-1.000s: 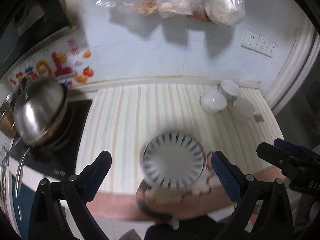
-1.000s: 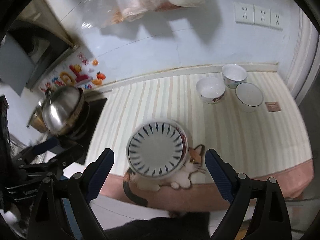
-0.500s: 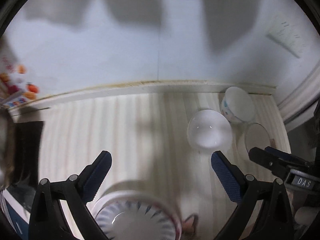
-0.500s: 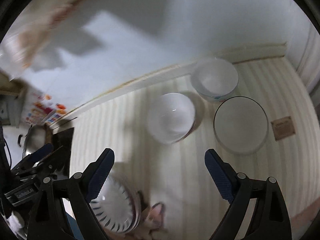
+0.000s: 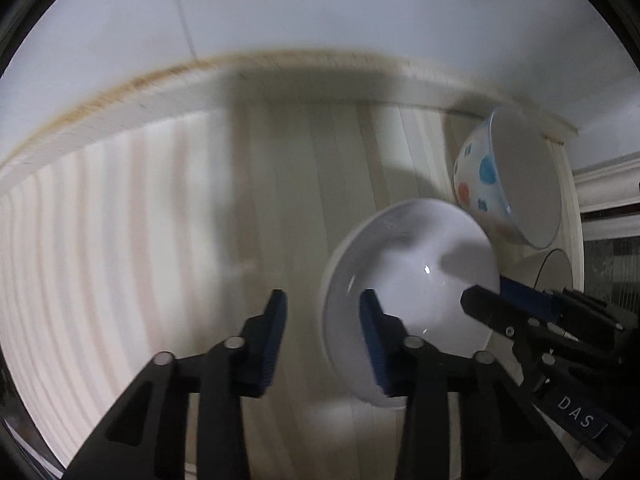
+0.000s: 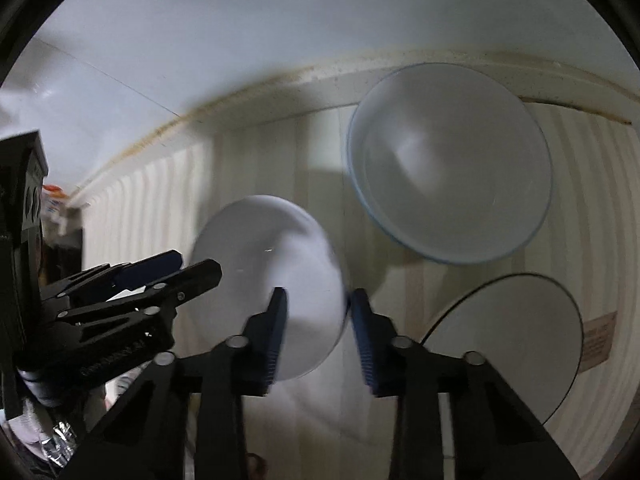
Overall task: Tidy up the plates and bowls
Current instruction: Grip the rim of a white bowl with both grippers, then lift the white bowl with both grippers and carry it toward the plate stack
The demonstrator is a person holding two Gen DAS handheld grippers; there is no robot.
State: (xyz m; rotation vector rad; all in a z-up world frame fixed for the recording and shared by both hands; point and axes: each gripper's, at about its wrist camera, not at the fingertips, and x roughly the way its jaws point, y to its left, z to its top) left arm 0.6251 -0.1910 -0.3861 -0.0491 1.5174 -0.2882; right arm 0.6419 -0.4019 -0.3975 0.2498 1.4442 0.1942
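Left wrist view looks steeply down on a counter point(image 5: 140, 240) covered in a cream sheet with pale vertical stripes, backed by a smooth white wall. A glossy, round white bowl point(image 5: 416, 280) sits on the stripes; just behind it stands a taller bowl with blue and orange spots point(image 5: 480, 176), and a third, shallow, dark-rimmed dish point(image 5: 556, 268) shows at the right edge. In the right wrist view the same three appear as the white bowl point(image 6: 276, 280), the spotted bowl's wide blue-rimmed mouth point(image 6: 448, 168) and the shallow dish point(image 6: 512, 340), the spotted bowl crowding the white one.

A second ago both cameras showed the whole counter with a pan, a striped plate and a cat-patterned mat; now only the bowl corner fills the views, much closer.

The left gripper point(image 5: 322, 336) straddles the white bowl's left rim, one blue ribbed pad inside and one outside; its jaws are closing, with a gap visible on the outer side. The right gripper point(image 6: 318, 332) is also closing, its pads on either side of the bowl's right rim and close against it.
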